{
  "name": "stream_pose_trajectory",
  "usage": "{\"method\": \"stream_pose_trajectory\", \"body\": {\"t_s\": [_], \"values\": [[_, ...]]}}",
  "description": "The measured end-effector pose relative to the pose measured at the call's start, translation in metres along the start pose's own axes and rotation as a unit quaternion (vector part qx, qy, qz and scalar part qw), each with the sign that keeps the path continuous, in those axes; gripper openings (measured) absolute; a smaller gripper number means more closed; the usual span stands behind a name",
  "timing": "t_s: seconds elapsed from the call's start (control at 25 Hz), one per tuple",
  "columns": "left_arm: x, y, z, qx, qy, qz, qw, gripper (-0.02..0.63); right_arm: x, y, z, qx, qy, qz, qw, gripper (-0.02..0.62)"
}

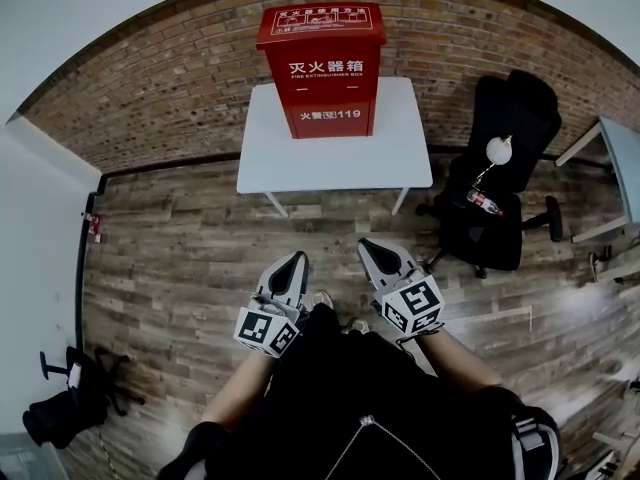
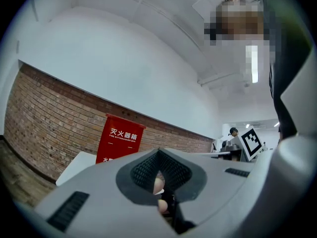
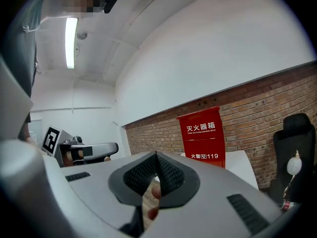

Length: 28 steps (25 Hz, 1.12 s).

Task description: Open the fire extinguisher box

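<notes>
A red fire extinguisher box (image 1: 321, 68) with white lettering stands closed on a white table (image 1: 335, 158) against the brick wall. It also shows in the left gripper view, box (image 2: 119, 140), and in the right gripper view, box (image 3: 203, 138). My left gripper (image 1: 298, 260) and right gripper (image 1: 366, 245) are held low near the person's body, well short of the table. Both are shut with nothing between the jaws. From the left gripper view, the left gripper (image 2: 158, 153) points toward the box. The right gripper (image 3: 156, 155) aims the same way.
A black office chair (image 1: 500, 188) with a white lamp-like thing and a bottle stands right of the table. Another desk edge (image 1: 615, 168) is at far right. Dark gear (image 1: 70, 398) lies on the wood floor at lower left. A white wall runs along the left.
</notes>
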<state>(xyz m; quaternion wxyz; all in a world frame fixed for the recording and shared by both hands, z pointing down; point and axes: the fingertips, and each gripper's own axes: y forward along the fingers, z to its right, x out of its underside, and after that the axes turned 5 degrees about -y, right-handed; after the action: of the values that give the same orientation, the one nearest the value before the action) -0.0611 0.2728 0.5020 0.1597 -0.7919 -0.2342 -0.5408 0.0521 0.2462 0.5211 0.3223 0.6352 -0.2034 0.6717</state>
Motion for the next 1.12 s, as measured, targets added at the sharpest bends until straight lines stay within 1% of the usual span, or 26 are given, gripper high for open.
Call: {"method": "stream_pose_trajectory", "body": {"t_s": [0.12,0.24,0.4,0.48,0.68,0.96,1.12], "values": [[-0.003,0.008,-0.013,0.001,0.004,0.008,1.0,0.049,-0.002,0.017,0.005,-0.005,-0.006,0.001,1.0,0.018],[-0.007,0.02,-0.025,0.009,0.0,0.012,0.9999,0.049,-0.006,0.034,0.011,-0.001,0.0,0.003,1.0,0.018],[-0.023,0.04,-0.042,0.02,-0.003,0.017,0.9996,0.049,-0.017,0.055,0.021,0.007,-0.003,0.003,1.0,0.018],[-0.028,0.05,-0.052,0.029,0.001,0.016,0.9994,0.049,-0.02,0.067,0.031,0.015,-0.001,0.002,1.0,0.018],[-0.044,0.07,-0.078,0.045,-0.004,0.013,0.9989,0.049,-0.028,0.097,0.053,0.037,0.027,0.001,0.999,0.018],[-0.062,0.09,-0.123,0.066,-0.009,0.01,0.9978,0.049,-0.042,0.145,0.062,0.063,0.03,0.006,0.998,0.018],[-0.067,0.098,-0.147,0.07,-0.006,0.002,0.9975,0.049,-0.052,0.158,0.065,0.08,0.025,0.01,0.996,0.018]]}}
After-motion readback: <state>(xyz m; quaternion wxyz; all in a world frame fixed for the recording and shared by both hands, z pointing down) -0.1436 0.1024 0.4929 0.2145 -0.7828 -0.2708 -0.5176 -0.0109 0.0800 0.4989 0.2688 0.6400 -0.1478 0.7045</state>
